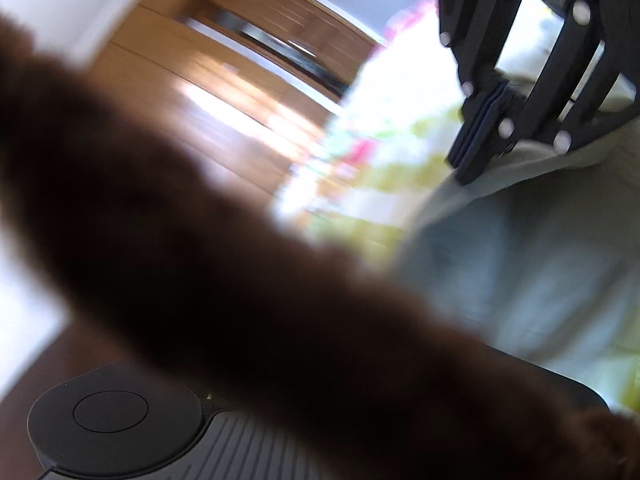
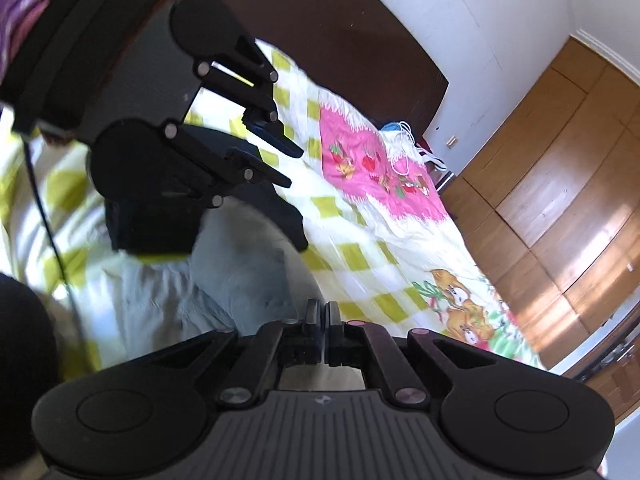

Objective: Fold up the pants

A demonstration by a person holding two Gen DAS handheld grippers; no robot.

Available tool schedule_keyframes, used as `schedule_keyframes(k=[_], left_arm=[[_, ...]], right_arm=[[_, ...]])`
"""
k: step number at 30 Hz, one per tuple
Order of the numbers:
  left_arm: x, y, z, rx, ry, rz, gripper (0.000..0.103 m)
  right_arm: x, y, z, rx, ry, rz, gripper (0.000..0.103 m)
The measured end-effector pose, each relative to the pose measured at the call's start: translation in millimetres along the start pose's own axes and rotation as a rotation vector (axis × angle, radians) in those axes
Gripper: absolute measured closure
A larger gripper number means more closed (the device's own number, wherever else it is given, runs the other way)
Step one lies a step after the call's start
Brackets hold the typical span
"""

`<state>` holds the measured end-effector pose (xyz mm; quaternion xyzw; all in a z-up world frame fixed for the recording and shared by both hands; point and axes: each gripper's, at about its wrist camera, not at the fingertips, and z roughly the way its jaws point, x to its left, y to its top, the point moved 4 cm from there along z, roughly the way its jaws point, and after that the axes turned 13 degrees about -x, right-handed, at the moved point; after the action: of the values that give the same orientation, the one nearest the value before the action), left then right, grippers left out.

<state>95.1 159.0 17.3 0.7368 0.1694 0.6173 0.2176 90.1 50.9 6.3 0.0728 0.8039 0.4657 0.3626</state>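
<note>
The pale grey-green pants (image 2: 240, 268) (image 1: 520, 264) lie rumpled on the bed, with one fold raised toward my right gripper (image 2: 323, 316). That gripper is shut, and in the left wrist view the right gripper (image 1: 464, 172) pinches the pants' edge. My left gripper (image 2: 295, 169) hovers above the pants at upper left with its fingertips close together. A dark cloth shape (image 2: 288, 220) sits just under them, and I cannot tell whether it is held. In the left wrist view a blurred dark brown mass (image 1: 240, 280) hides the left fingers.
The bed carries a white sheet with yellow checks (image 2: 360, 264) and a pink fruit panel (image 2: 360, 152). A dark headboard (image 2: 340, 28) stands behind it and wooden wardrobe doors (image 2: 560, 200) are on the right. A white cord (image 2: 404, 136) lies on the far edge.
</note>
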Motion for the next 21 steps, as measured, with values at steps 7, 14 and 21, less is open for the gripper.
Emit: schedule_keyframes(k=[7, 14, 21], left_arm=[[-71.5, -37.4, -21.4, 0.118, -0.257, 0.006, 0.085], [-51.0, -32.8, -46.5, 0.14, -0.208, -0.115, 0.07], [-35.7, -45.9, -63.1, 0.183, -0.174, -0.207, 0.059]], right_arm=[[57.3, -42.6, 4.9, 0.118, 0.169, 0.004, 0.088], [33.4, -25.2, -10.8, 0.072, 0.122, -0.1, 0.087], [83.7, -11.0, -25.9, -0.085, 0.26, -0.483, 0.052]])
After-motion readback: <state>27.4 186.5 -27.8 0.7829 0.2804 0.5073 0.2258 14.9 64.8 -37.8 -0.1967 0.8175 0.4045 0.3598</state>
